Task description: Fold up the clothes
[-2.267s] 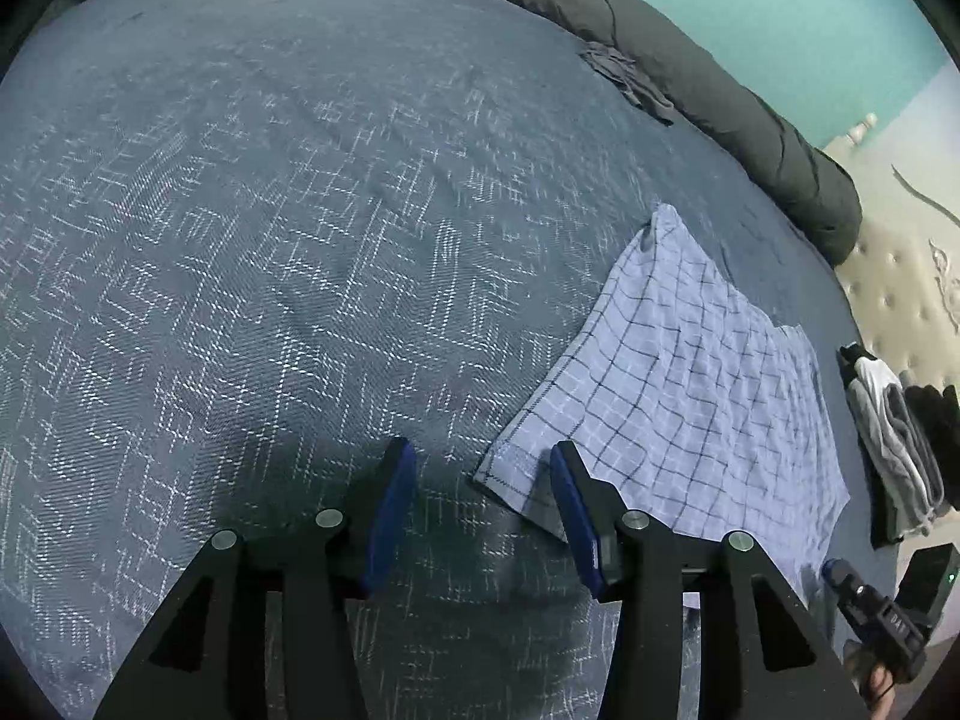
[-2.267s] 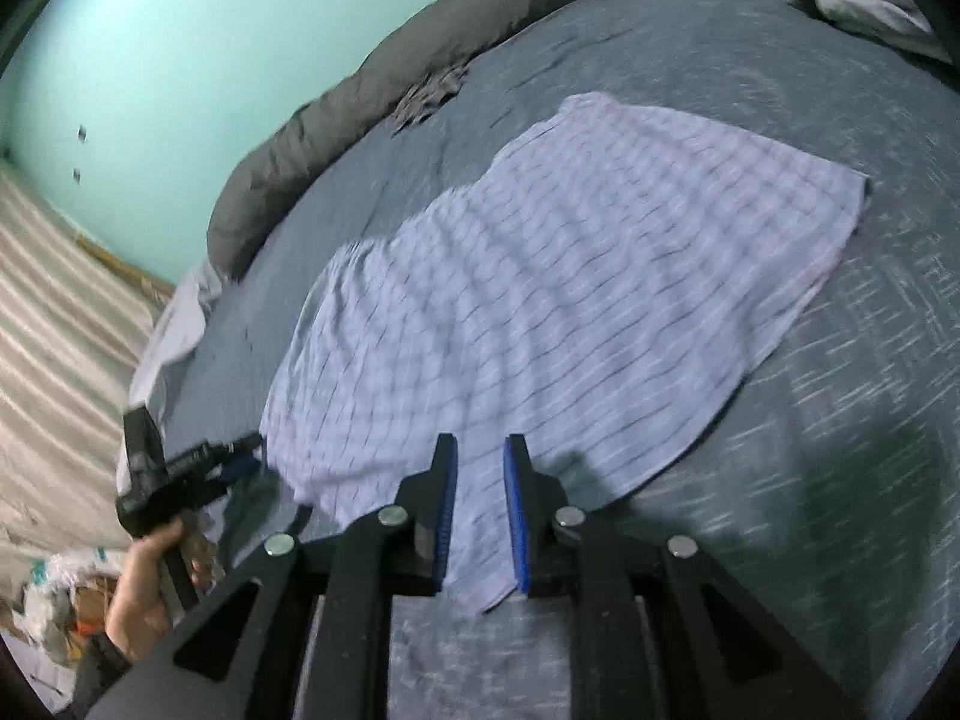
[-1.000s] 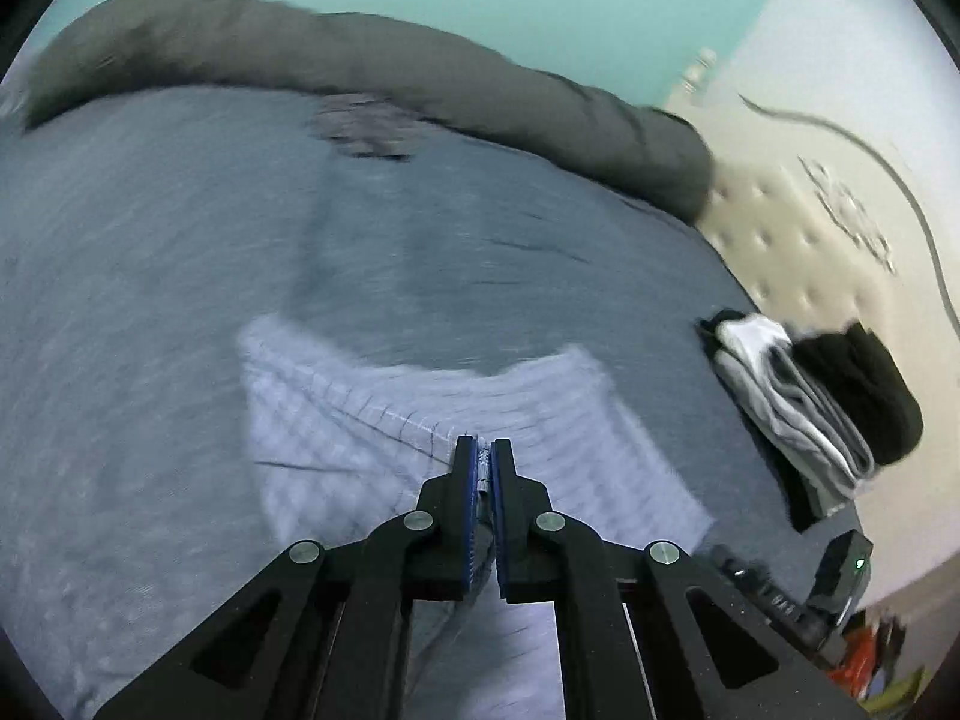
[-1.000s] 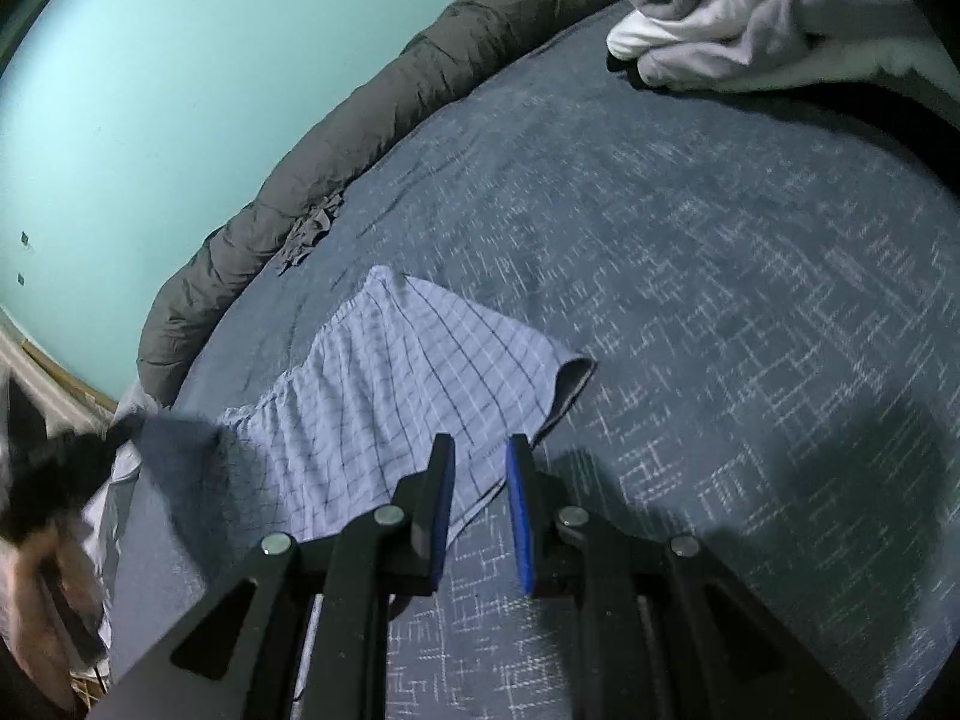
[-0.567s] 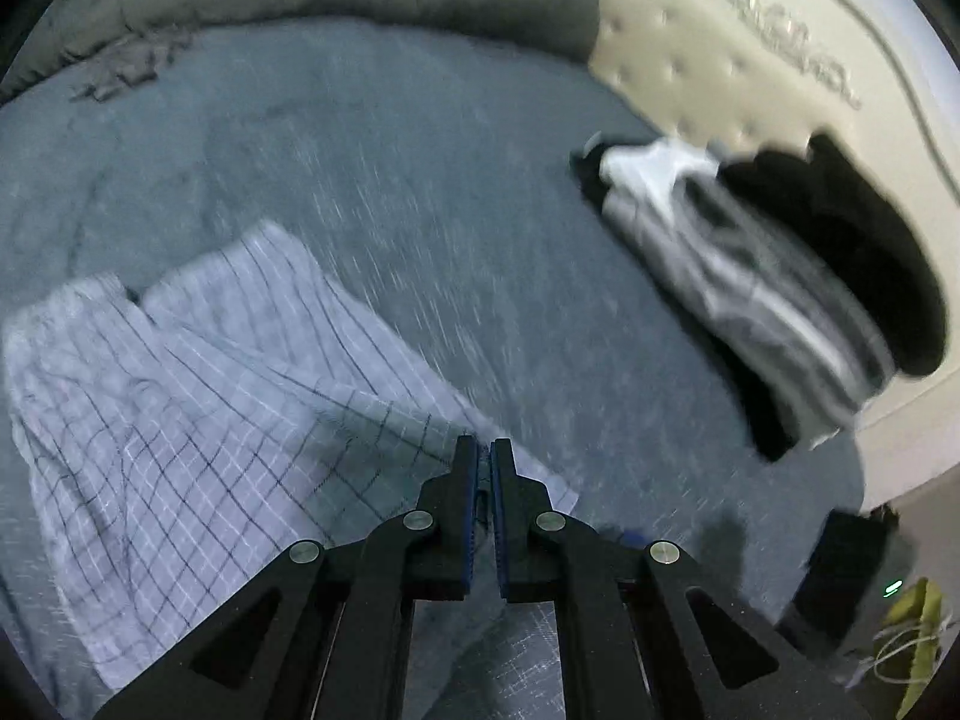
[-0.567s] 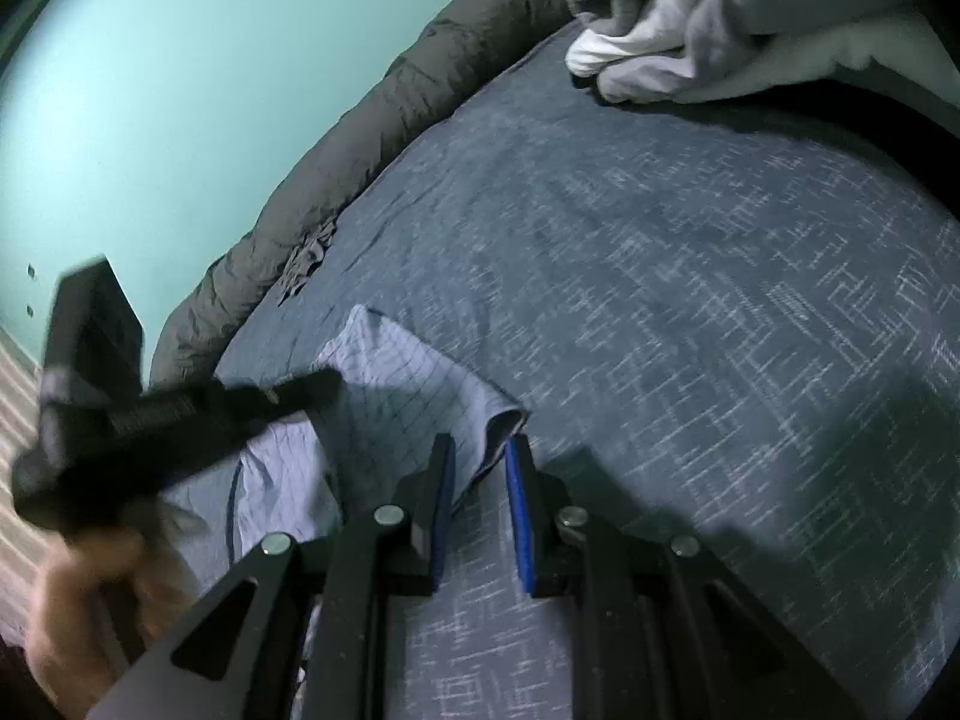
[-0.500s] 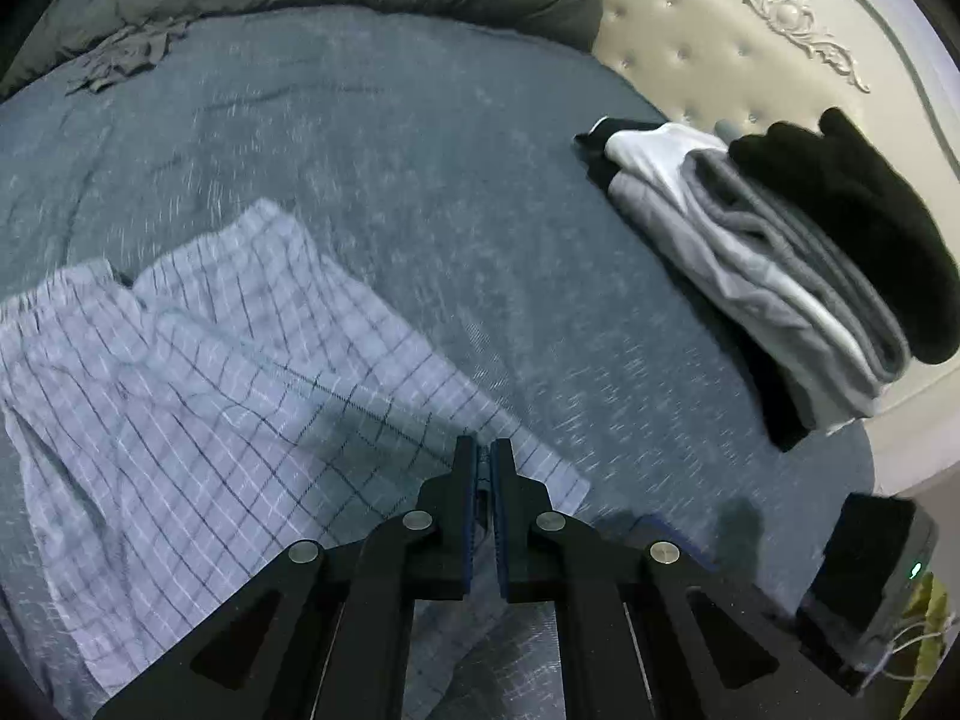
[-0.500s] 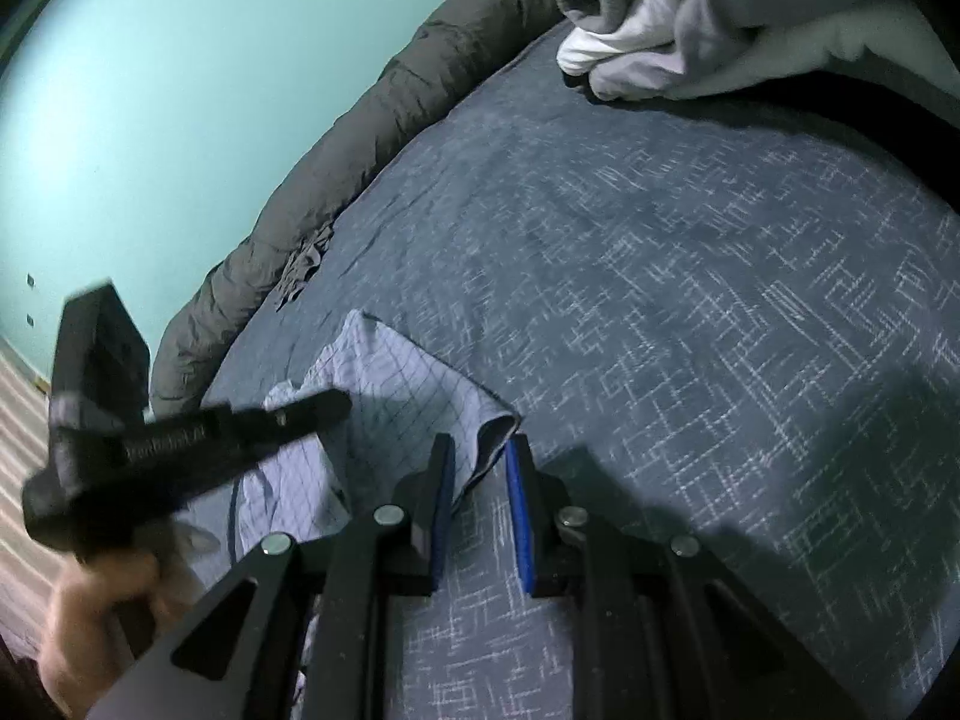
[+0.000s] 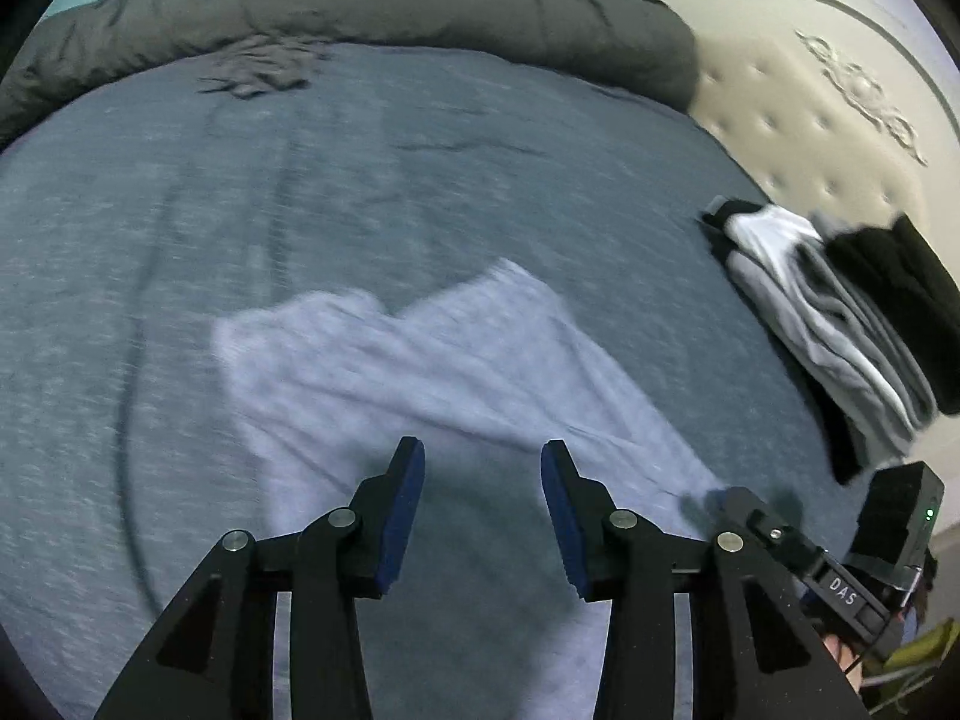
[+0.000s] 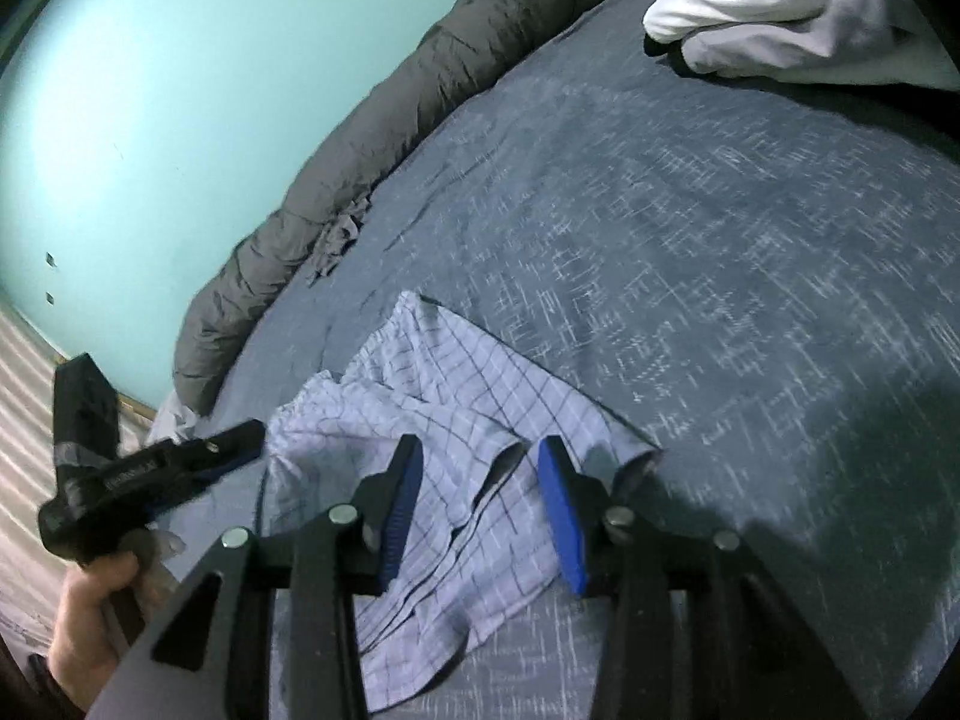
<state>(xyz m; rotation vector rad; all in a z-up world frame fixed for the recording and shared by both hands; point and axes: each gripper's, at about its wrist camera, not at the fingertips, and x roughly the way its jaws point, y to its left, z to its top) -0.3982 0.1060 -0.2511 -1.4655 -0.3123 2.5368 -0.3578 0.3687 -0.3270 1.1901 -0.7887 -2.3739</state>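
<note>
A pale checked garment [image 9: 420,372] lies folded over on the blue-grey bed, blurred in the left wrist view and sharper as the garment [image 10: 444,414] in the right wrist view. My left gripper [image 9: 483,471] hovers over its near edge, jaws opening, nothing pressed between the pads. My right gripper [image 10: 477,465] is also opening above the garment's corner; a raised fold of cloth stands loose between the fingers, touching neither pad. The right gripper [image 9: 729,495] shows at the garment's right corner, and the left gripper [image 10: 237,441] at its left side, held by a hand [image 10: 90,606].
A pile of folded grey, white and black clothes [image 9: 840,312] sits by the padded headboard [image 9: 810,90]. A rolled grey duvet [image 9: 360,6] runs along the bed's far edge, with a small dark garment [image 9: 258,72] beside it. A teal wall [image 10: 180,90] stands behind.
Both grippers were shut on the garment's edge half a second ago; now both have their jaws apart and the cloth lies released on the bed. The left gripper has drawn back.
</note>
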